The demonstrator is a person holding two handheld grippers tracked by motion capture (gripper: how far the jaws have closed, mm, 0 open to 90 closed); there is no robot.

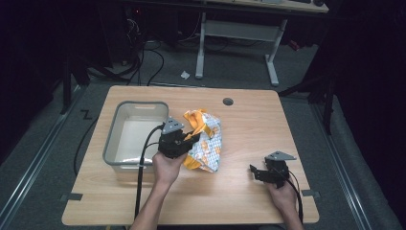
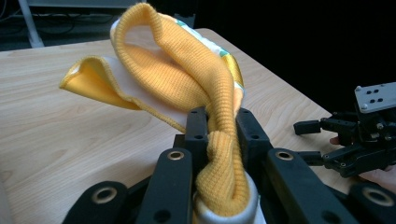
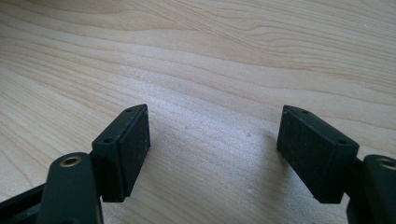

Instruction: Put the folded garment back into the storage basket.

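My left gripper (image 2: 219, 135) is clamped on the yellow ribbed cuff of a small garment (image 1: 207, 139), which runs from the jaws up toward the frame's upper left in the left gripper view. In the high view the garment lies at table centre, just right of the grey bin (image 1: 115, 125). My right gripper (image 1: 262, 171) sits lower right, jaws spread and holding nothing, well apart from the cloth, so I judge the left is the nearer.
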